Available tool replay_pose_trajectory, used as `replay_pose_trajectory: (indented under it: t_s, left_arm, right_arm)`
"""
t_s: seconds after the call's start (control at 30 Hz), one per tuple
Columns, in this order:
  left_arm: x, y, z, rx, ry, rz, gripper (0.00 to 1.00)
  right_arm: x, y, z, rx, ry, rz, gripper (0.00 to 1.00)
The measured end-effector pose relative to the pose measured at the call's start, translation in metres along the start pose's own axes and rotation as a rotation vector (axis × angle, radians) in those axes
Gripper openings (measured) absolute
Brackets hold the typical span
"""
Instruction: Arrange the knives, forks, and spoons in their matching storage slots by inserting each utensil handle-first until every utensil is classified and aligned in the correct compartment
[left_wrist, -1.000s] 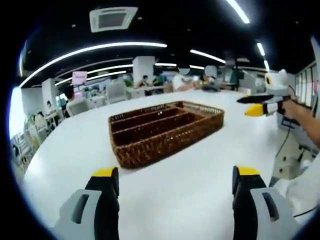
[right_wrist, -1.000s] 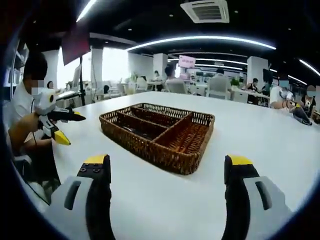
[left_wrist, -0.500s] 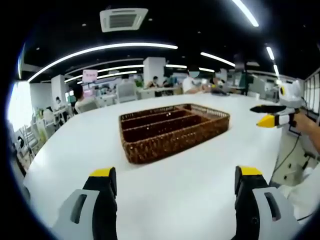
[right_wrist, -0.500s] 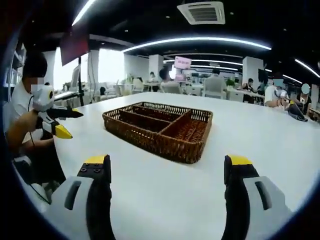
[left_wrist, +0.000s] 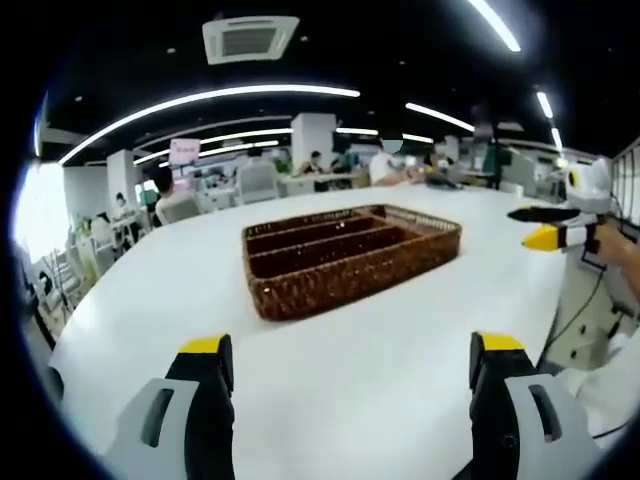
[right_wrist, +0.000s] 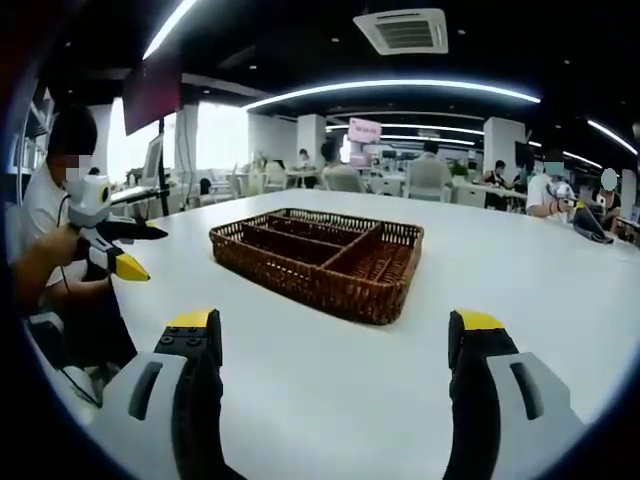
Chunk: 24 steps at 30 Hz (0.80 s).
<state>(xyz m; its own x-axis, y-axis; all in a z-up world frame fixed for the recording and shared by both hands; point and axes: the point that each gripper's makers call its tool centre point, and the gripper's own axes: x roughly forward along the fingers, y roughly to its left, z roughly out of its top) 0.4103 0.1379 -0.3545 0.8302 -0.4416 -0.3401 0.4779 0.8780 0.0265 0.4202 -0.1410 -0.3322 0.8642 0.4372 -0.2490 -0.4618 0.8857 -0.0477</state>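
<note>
I hold both tools wide open and empty above the white table (left_wrist: 380, 380). The left gripper (left_wrist: 350, 365) has its jaws spread well apart with nothing between them, and the right gripper (right_wrist: 335, 345) is the same.

The wicker tray (left_wrist: 350, 255) sits alone out on the table, ahead of both tools and apart from each. From the left gripper it lies straight ahead, its long slots running left to right and slightly away from me. From the right gripper the tray (right_wrist: 318, 262) also lies ahead, with one corner turned toward me; the long slots are on its left part and a shorter compartment on its right. Neither tool looks clearly nearer.

I can make out no knives, forks or spoons on the table or in the tray, so I judge no sorting is done yet, and I must first find the utensils.

Nothing stands between my tools and the tray. Beyond the far edge there are desks, chairs and seated people, well away. In the right gripper view the person (right_wrist: 50, 230) holding the tools shows at the left.
</note>
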Motion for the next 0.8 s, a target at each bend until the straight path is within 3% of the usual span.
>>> replay_pose_trajectory:
  t_s: [0.8]
  left_arm:
    - [-0.0070, -0.0003, 0.0084, -0.008, -0.029, 0.013, 1.00]
  right_arm:
    - [-0.0003, -0.0015, -0.0009, 0.000, 0.001, -0.005, 0.98]
